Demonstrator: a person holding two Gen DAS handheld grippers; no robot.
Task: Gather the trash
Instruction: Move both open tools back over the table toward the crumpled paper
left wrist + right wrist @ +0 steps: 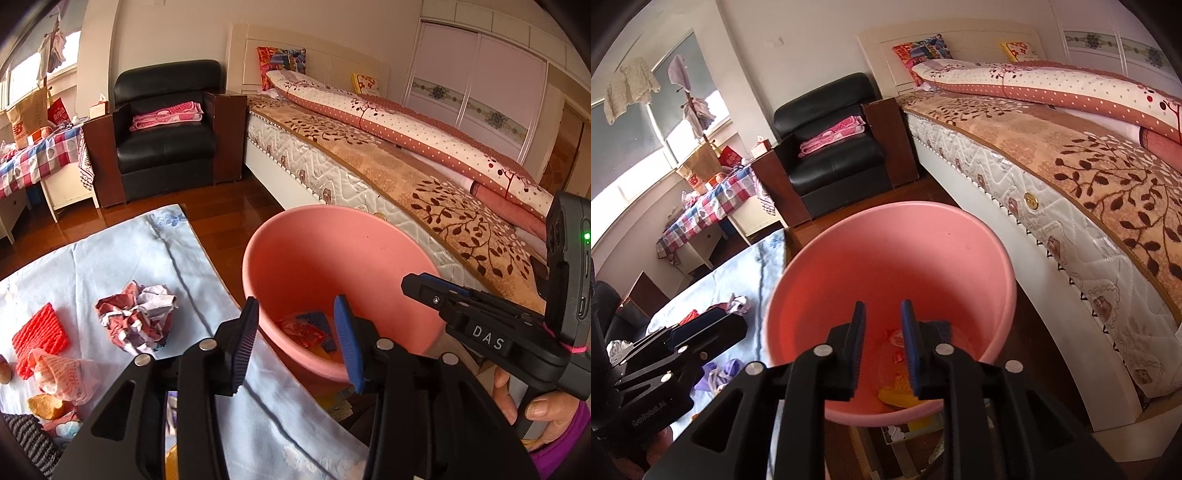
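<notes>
A pink bin stands beside the cloth-covered table, with red, blue and yellow scraps at its bottom. My left gripper hangs open over the bin's near rim, with nothing between its fingers. My right gripper is open above the bin and also holds nothing; a yellow scrap lies below it. On the light blue cloth lie a crumpled paper ball, a red ribbed piece, a clear orange-printed wrapper and a bread chunk.
A bed with a patterned cover runs along the right, close behind the bin. A black armchair stands at the back and a checked-cloth table at the far left. Brown wood floor shows between them. A hand holds the right gripper's handle.
</notes>
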